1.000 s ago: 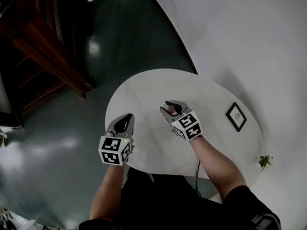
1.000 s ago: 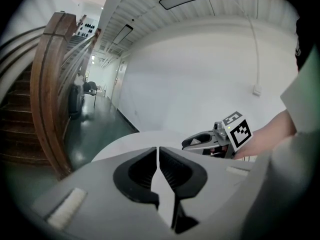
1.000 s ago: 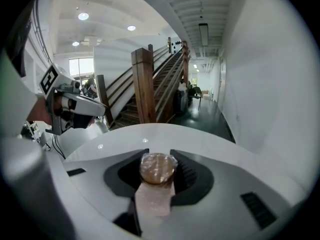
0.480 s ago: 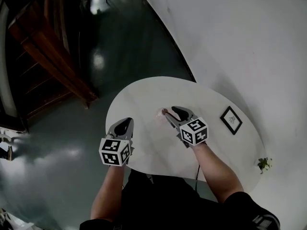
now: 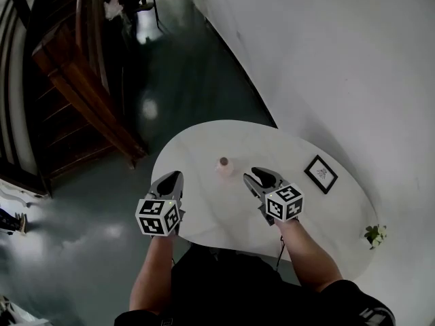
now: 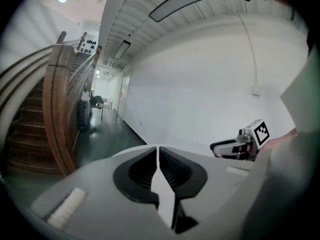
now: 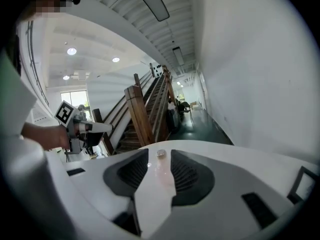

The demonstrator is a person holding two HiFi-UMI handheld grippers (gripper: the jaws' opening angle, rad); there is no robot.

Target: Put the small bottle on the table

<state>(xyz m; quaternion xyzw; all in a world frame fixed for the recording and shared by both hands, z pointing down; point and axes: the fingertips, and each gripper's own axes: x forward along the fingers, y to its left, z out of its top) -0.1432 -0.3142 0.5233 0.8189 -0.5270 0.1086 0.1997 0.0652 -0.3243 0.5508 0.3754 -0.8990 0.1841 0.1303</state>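
A small translucent pinkish bottle [image 5: 223, 166] with a pale cap stands upright on the round white table [image 5: 197, 138]. In the right gripper view the bottle [image 7: 160, 165] shows just ahead of the fingertips. My right gripper [image 5: 254, 175] sits a little to the right of the bottle and nearer to me, not touching it. Its jaws stand wide and are closing slightly, with nothing pressed between them [image 7: 159, 159]. My left gripper [image 5: 175, 176] hovers over the table's left edge with its jaws together and nothing in them [image 6: 158, 151].
A small black picture frame [image 5: 320, 174] lies on the table's right side. A little green plant [image 5: 374, 234] sits at the lower right. A wooden staircase [image 5: 81, 94] rises at the left over a dark glossy floor. A white wall runs along the right.
The right gripper has let go of the bottle and drawn back toward me. The bottle now stands alone on the table. The left gripper has barely moved.
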